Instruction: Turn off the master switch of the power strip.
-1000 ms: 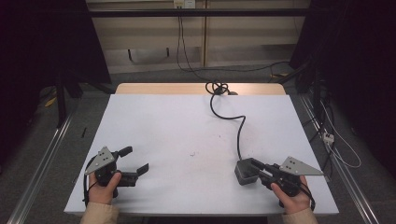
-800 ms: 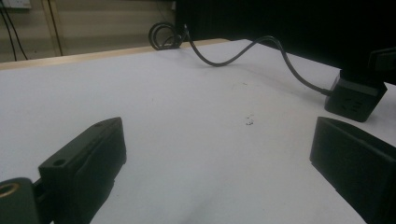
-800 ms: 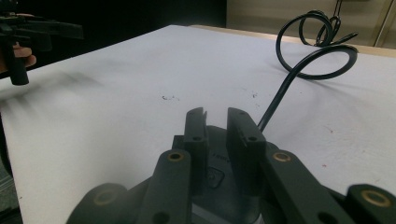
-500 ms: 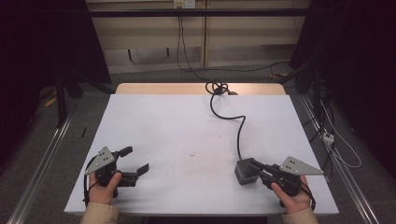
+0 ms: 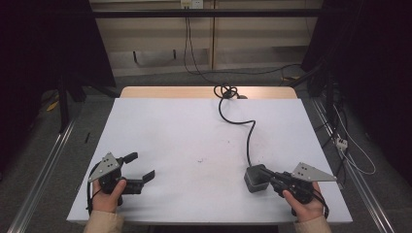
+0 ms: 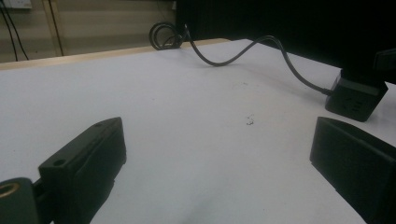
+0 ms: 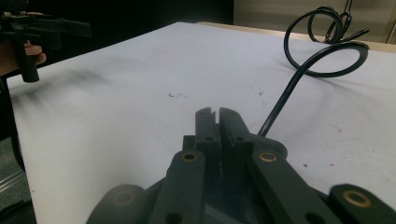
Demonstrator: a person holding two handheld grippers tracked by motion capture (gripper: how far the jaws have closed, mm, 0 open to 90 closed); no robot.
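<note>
Right gripper (image 5: 265, 174) at 5 o'clock, jaws just closing to clenched, touching black adapter block (image 5: 254, 179); left gripper (image 5: 141, 167) at 7 o'clock released; cable (image 5: 248, 136) running toward 12 o'clock on white table (image 5: 184, 131).

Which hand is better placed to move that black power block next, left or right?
Right. The right tongs have just closed and sit right at the black power block, above it, jaws nearly together. The left tongs stand open across the table, far from it.
</note>
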